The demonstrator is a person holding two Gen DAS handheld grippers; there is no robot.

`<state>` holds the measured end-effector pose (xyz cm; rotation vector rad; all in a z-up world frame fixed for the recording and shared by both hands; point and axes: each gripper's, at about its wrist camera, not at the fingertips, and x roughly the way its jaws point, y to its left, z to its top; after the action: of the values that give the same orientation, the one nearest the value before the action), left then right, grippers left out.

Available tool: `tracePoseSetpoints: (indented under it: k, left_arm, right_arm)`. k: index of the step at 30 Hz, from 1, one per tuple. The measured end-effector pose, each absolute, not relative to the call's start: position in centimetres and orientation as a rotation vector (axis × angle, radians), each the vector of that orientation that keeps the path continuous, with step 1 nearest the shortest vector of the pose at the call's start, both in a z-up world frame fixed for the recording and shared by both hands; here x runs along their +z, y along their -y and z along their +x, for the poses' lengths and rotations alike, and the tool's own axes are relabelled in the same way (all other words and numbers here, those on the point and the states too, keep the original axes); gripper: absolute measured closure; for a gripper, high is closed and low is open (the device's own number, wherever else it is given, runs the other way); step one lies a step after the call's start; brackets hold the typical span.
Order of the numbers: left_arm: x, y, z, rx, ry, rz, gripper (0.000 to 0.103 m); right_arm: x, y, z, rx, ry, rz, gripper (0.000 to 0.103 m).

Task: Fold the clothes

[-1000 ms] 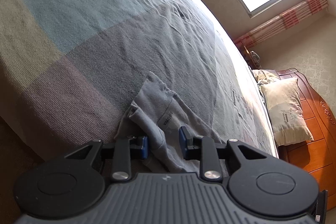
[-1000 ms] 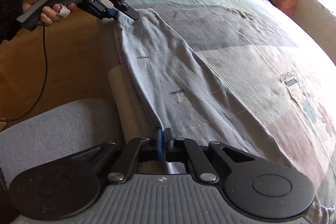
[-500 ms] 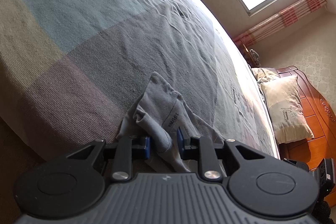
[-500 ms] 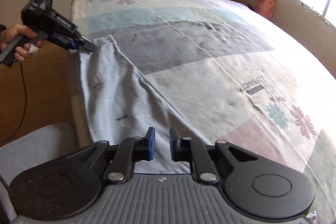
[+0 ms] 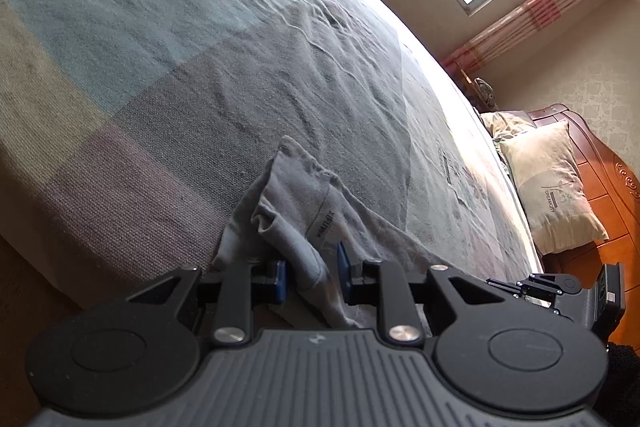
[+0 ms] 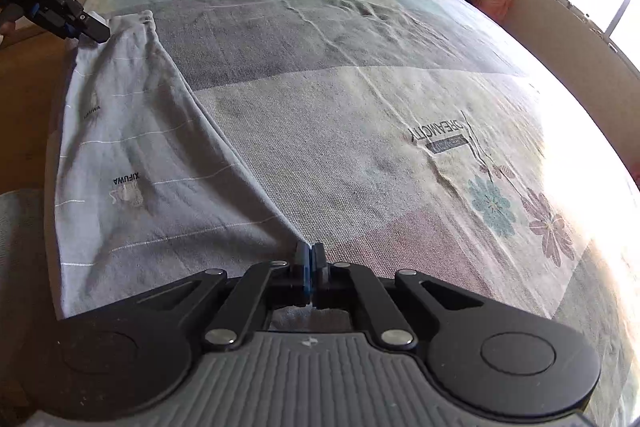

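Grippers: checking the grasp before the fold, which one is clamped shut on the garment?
The right gripper, pads pinching the grey garment; the left gripper is open.

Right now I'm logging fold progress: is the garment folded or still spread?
Spread, not folded. The garment lies as one flat layer along the bed edge, stretched between the left gripper and right gripper.
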<state>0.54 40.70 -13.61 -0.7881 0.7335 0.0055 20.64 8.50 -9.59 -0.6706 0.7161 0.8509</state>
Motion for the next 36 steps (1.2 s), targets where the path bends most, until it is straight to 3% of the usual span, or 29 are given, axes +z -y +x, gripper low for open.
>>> tracePoseSetpoints:
  k: [20, 29, 36]
  left_arm:
    - [-10.5, -37.7, 1.0, 0.047, -0.686, -0.517, 0.078]
    - [-9.4, -33.6, 2.4, -0.020, -0.693, -0.331, 0.075]
    - [-9.2, -30.0, 3.8, -0.074, -0.723, -0.200, 0.070]
  right_arm:
    - [-7.5, -9.4, 16.1, 0.884, -0.722, -0.600, 0.096]
    - [-9.8, -7.4, 11.7, 0.904, -0.871, -0.418, 0.081]
    - [-8.8, -5.6, 12.4, 0.813, -0.828, -0.336, 0.073]
